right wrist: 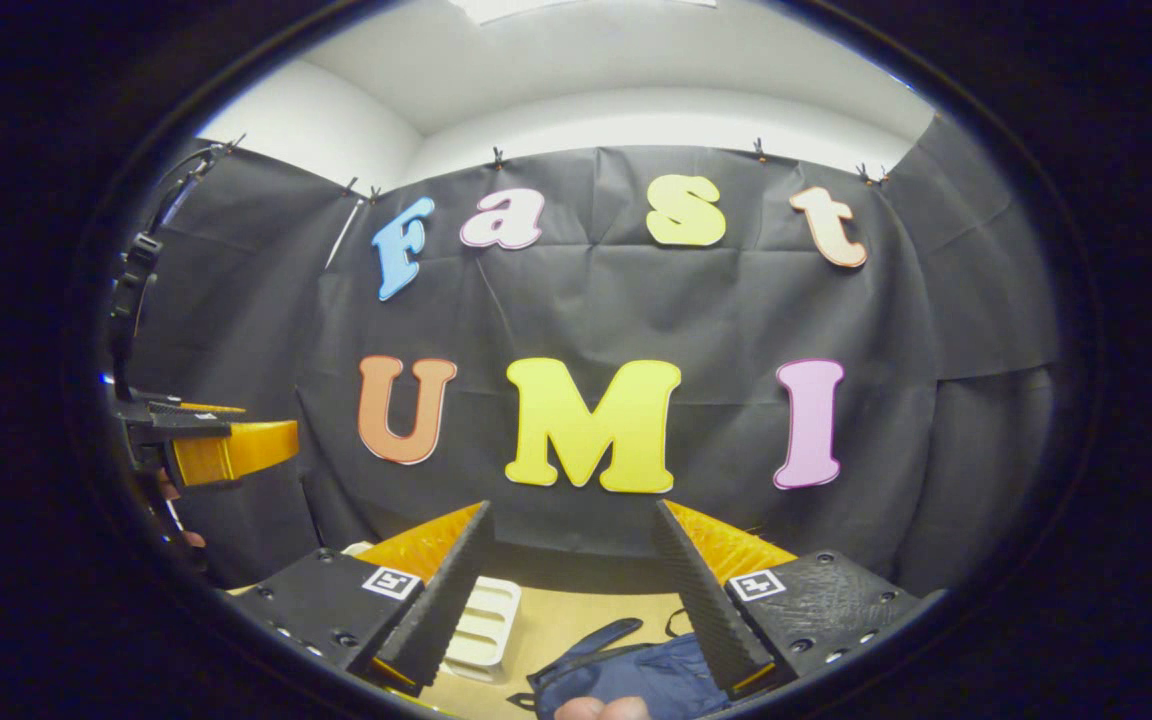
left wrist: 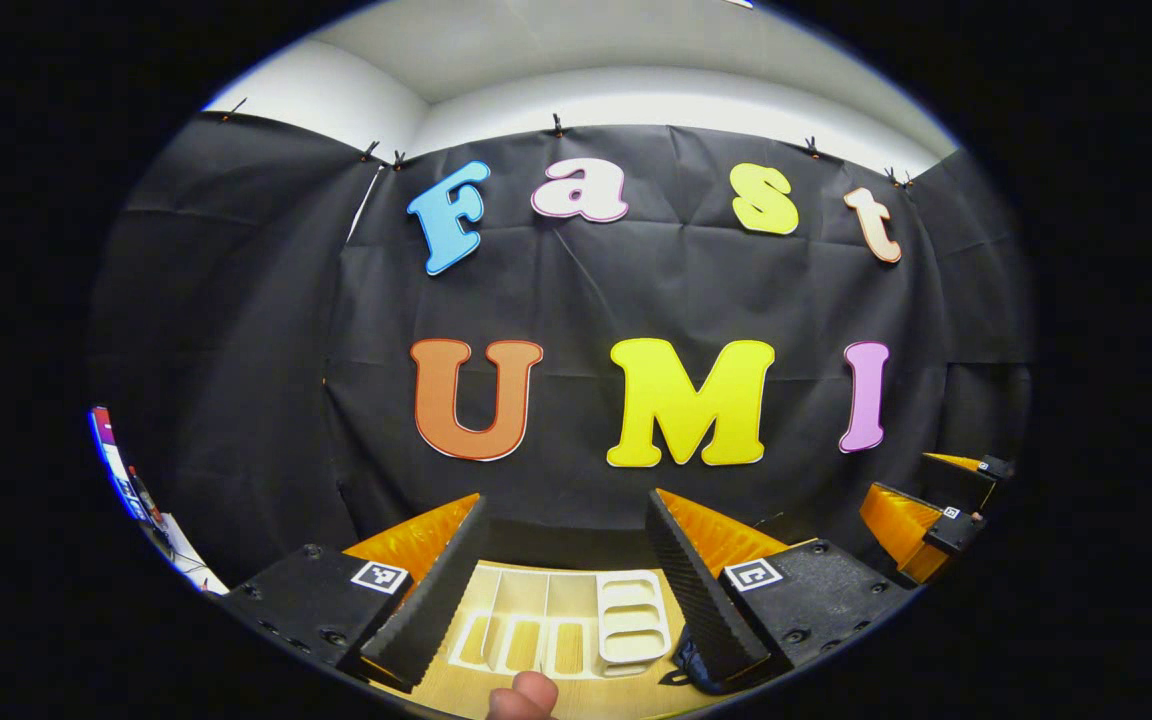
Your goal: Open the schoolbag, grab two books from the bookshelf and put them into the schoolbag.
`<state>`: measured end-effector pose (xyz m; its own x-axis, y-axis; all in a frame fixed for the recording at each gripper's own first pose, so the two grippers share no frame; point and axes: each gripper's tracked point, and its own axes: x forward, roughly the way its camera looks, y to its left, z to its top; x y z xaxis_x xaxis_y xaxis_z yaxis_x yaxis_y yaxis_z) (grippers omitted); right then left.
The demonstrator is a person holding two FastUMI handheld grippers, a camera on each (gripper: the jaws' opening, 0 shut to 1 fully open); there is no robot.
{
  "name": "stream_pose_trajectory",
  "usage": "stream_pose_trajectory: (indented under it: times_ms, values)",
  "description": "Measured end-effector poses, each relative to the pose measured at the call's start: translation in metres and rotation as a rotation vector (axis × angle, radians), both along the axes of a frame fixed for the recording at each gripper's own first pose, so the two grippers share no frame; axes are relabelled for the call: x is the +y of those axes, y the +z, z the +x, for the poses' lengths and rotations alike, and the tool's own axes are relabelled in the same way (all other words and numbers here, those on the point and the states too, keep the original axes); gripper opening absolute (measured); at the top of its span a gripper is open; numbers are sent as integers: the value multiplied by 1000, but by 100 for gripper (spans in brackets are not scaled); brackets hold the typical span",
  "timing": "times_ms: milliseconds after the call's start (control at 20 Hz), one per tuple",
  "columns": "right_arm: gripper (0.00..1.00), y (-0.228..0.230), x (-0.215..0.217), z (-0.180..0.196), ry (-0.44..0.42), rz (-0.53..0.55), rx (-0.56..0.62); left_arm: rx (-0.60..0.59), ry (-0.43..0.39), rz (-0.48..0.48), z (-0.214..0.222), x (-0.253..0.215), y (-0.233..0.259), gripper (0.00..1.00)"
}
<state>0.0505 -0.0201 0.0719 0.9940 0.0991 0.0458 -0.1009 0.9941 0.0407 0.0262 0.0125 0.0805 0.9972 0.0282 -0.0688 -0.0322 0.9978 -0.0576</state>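
Observation:
A white slotted bookshelf (left wrist: 556,620) stands on the wooden table (left wrist: 536,690), low between the fingers of my left gripper (left wrist: 567,497), which is open and holds nothing. In the right gripper view the bookshelf's end (right wrist: 481,615) lies by the left finger. The blue schoolbag (right wrist: 636,670) lies on the table with its strap curled, below my open, empty right gripper (right wrist: 572,505). A corner of the schoolbag (left wrist: 686,665) peeks out under the left gripper's right finger. Both grippers are raised and face the booth wall.
The right gripper (left wrist: 891,490) hangs off to the right in the left gripper view. The left gripper (right wrist: 256,425) shows at the left edge of the right gripper view. A person's fingertip (left wrist: 526,695) pokes in at the bottom. The black wall (right wrist: 586,320) stands just behind the table.

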Motion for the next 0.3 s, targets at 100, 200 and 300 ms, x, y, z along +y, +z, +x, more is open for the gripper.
stream_pose_trajectory:
  times_ms: [100,200,300]
  values:
    - [97,-1,-1,1,-3,-4,5,-2,-1,5,-1,-2,0,99]
    - [98,-1,-4,1,-13,-11,3,-5,10,14,0,-1,0,99]
    - [98,0,-5,1,-21,-15,3,0,27,22,1,0,-1,99]
